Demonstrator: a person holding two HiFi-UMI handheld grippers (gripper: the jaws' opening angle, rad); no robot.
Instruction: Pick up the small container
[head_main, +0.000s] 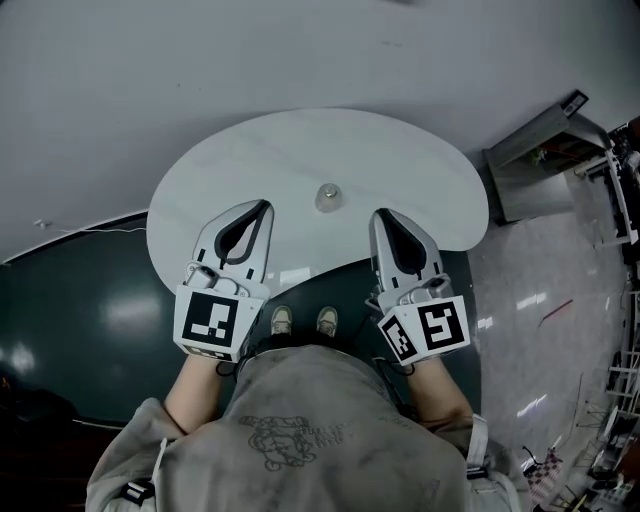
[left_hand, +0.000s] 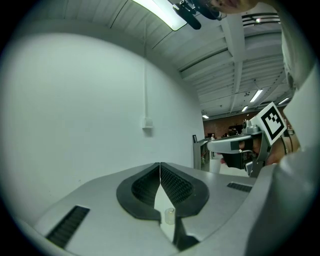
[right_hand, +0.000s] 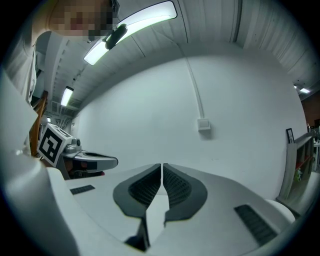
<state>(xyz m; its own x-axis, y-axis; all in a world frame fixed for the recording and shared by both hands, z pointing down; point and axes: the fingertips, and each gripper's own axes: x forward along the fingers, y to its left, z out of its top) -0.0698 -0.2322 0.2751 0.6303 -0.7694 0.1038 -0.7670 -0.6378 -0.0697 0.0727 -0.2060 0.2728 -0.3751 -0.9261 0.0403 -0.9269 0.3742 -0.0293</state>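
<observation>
The small container, a little clear pot, stands upright on the white rounded table, and I place everything else from it. My left gripper hovers just to the left of the container and a little nearer to me, its tips pointing away from my body. My right gripper sits on the container's other side, also slightly nearer to me, so the container stands between the two, touching neither. In the left gripper view the jaws of my left gripper are clenched, black ribbed pads meeting at the tips with nothing pinched between them. The container shows only through the narrow gap lower down behind the tips, resting on the tabletop and not gripped. In the right gripper view the jaws of my right gripper are likewise closed tip to tip and empty; the container does not show there. My shoes are on the dark floor, on the near side of the container, below the table's inward-curved edge.
</observation>
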